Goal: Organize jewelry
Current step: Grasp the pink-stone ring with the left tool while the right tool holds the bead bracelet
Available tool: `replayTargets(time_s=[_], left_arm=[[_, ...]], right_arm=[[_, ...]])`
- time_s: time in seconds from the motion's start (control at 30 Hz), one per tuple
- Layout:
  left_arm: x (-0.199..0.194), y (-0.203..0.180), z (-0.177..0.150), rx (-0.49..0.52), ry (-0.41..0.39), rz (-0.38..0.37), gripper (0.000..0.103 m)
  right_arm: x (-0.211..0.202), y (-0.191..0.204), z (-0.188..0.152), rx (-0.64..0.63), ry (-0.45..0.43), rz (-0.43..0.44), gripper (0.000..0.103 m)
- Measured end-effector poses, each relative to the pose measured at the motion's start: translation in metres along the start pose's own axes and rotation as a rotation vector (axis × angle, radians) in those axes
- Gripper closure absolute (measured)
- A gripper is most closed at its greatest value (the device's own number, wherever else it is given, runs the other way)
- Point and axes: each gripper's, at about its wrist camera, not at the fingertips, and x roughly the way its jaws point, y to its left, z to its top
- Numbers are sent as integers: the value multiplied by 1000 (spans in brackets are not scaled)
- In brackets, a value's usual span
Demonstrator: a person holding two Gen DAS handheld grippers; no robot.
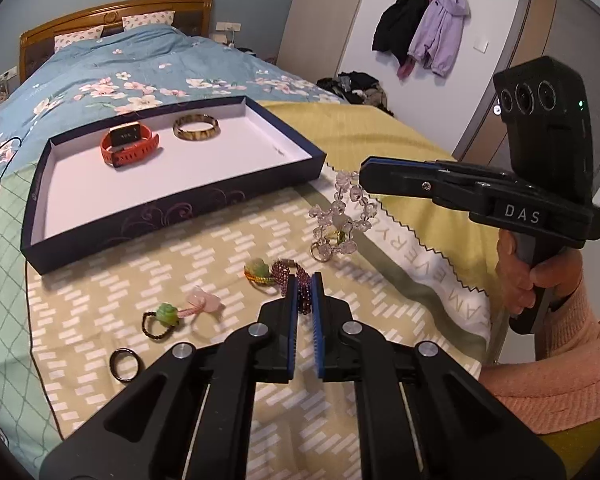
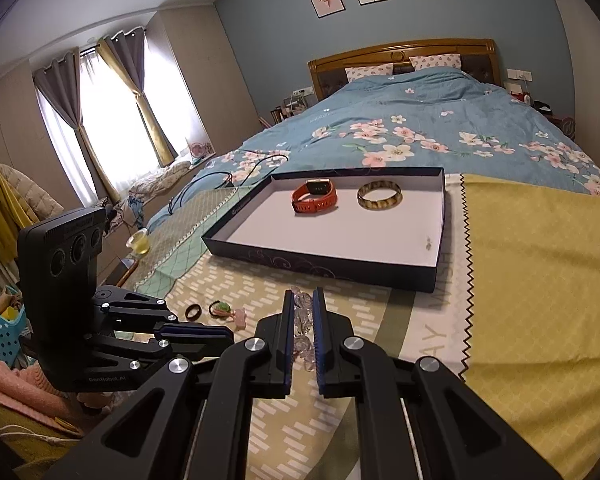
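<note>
A dark box lid tray (image 1: 180,204) lies on the bed and holds an orange watch (image 1: 130,144) and a brown striped bangle (image 1: 196,128); the tray also shows in the right wrist view (image 2: 320,260). My left gripper (image 1: 305,280) is shut on a purple bead bracelet (image 1: 300,292) with a green charm (image 1: 258,270). My right gripper (image 2: 302,296) is shut on a clear crystal bead bracelet (image 2: 303,320), which hangs from it in the left wrist view (image 1: 344,216).
On the patterned cloth lie a green-bead black ring (image 1: 162,320), a pink stone charm (image 1: 204,302) and a dark ring (image 1: 125,364). A yellow cloth (image 2: 540,280) covers the bed's right side. A blue floral quilt (image 2: 420,136) lies behind the tray.
</note>
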Motion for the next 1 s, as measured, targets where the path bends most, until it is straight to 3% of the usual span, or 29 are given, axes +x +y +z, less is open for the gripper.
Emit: replayTargets(time_s=[0.33, 0.53, 0.77, 1.0], left_arm=[[-15, 2, -6, -2, -15, 3, 96], [-8, 10, -22, -20, 41, 17, 95], [-2, 12, -34, -18, 66, 40, 74], [-11, 18, -34, -30, 39, 66, 73]], right_arm=[[0, 0, 4, 10, -10, 11, 96], [4, 2, 2, 11, 0, 15, 96], [5, 2, 1, 11, 2, 16, 96], [7, 2, -2, 18, 3, 18, 96]])
